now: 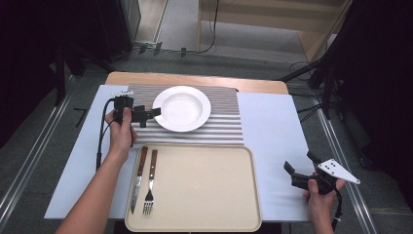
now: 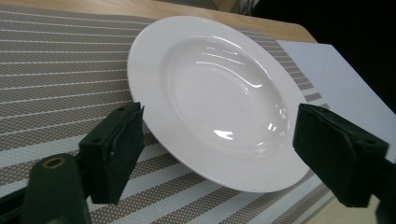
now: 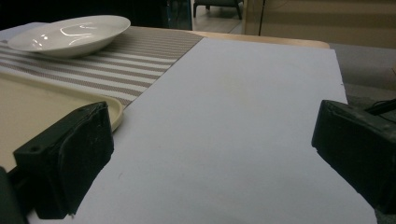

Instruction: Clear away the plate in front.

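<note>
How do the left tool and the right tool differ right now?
The left tool sits at the rim of the round white plate on the striped placemat, jaws open toward it. The right tool is over the bare white table surface right of the beige tray, far from the plate. Both are open and hold nothing.

In the left gripper view the white plate (image 2: 219,98) has its rim at about four o'clock covered by one black jaw, and both jaws run off the bottom edge. In the right gripper view the cream tray (image 3: 56,109) is cut off at nine o'clock and partly hidden behind a jaw, while the plate there is clipped at the left edge. In the high view the tray's near rim at six o'clock and both forearms leave the frame, and whether the knife (image 1: 138,178) touches the fork (image 1: 150,183) is too small to tell.
</note>
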`<state>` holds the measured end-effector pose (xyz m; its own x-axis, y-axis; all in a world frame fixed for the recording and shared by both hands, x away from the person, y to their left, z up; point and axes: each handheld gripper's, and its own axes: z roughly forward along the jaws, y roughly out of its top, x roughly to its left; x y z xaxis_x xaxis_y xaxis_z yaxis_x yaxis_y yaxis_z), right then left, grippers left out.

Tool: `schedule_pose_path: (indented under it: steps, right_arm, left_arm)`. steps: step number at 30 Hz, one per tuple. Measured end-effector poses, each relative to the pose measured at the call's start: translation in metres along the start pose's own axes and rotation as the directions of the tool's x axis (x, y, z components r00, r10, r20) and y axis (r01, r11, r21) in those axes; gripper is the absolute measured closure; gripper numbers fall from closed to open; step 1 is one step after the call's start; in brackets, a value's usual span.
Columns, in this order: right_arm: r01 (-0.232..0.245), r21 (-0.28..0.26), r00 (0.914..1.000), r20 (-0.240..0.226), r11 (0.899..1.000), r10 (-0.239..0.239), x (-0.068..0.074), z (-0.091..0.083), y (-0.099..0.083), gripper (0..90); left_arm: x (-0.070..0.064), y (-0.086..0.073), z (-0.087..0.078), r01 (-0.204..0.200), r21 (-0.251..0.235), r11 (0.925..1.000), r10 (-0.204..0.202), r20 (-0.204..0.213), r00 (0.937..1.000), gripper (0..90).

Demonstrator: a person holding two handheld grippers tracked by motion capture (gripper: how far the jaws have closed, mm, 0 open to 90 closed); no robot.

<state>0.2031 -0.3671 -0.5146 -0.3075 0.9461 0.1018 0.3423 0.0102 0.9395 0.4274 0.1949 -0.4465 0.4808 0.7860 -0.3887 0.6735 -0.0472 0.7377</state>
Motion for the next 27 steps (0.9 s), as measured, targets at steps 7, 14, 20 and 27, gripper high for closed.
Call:
schedule_pose_path:
  steps: [7, 14, 20, 27]
  right_arm:
    - [0.003, 0.002, 1.0000, -0.002, 1.000, -0.003, 0.000, 0.000, 0.000, 0.0]
    - [0.003, 0.002, 1.0000, -0.005, 1.000, -0.003, 0.000, 0.000, 0.000, 0.0]
    - [0.011, 0.005, 0.9999, -0.003, 1.000, -0.011, 0.001, 0.001, 0.000, 0.0]
    - [0.012, 0.005, 0.9999, -0.004, 1.000, -0.012, 0.001, 0.001, 0.000, 0.0]
  left_arm:
    - [0.003, 0.004, 0.007, -0.027, 0.010, 0.9996, 0.027, 0.041, 0.9988, 9.5]
    - [0.006, 0.008, 0.018, -0.041, 0.032, 0.9987, 0.040, 0.030, 0.9987, 5.0]
    - [0.013, 0.008, 0.025, -0.039, 0.034, 0.9986, 0.038, 0.042, 0.9984, 0.0]
    - [0.024, 0.006, 0.034, -0.007, 0.040, 0.9992, 0.006, 0.033, 0.9994, 0.0]
